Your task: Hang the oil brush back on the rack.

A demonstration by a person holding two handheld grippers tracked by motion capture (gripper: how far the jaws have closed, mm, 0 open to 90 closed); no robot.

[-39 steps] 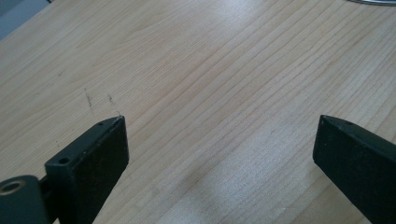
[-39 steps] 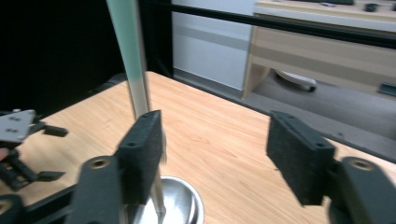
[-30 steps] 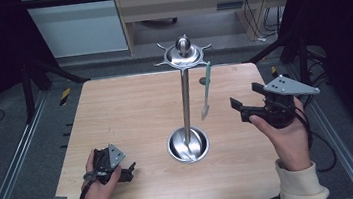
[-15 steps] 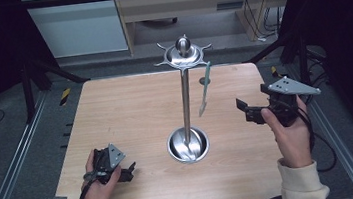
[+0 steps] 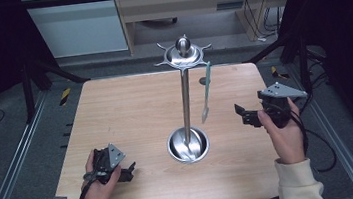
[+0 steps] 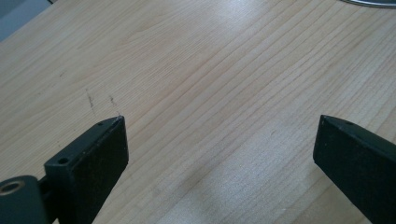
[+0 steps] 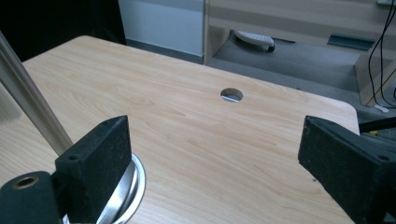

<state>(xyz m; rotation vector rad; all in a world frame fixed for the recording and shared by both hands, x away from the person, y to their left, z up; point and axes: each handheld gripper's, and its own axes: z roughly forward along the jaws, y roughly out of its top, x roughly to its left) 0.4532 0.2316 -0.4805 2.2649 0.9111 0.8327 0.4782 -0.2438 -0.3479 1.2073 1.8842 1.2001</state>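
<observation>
Steel stand [image 5: 185, 101], round dished base (pale, perhaps plastic, spatula [image 5: 205, 92] hanging).

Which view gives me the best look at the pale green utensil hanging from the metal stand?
The high view: the pale green utensil hangs full length from a hook of the tall metal stand, clear of the pole. The right gripper view catches the stand's pole and base rim; the left gripper view just a sliver of base rim.

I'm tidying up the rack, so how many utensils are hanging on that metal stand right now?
1: a pale green utensil hangs from a hook on the right side of the stand, clear of the pole. None seems hidden.
</observation>
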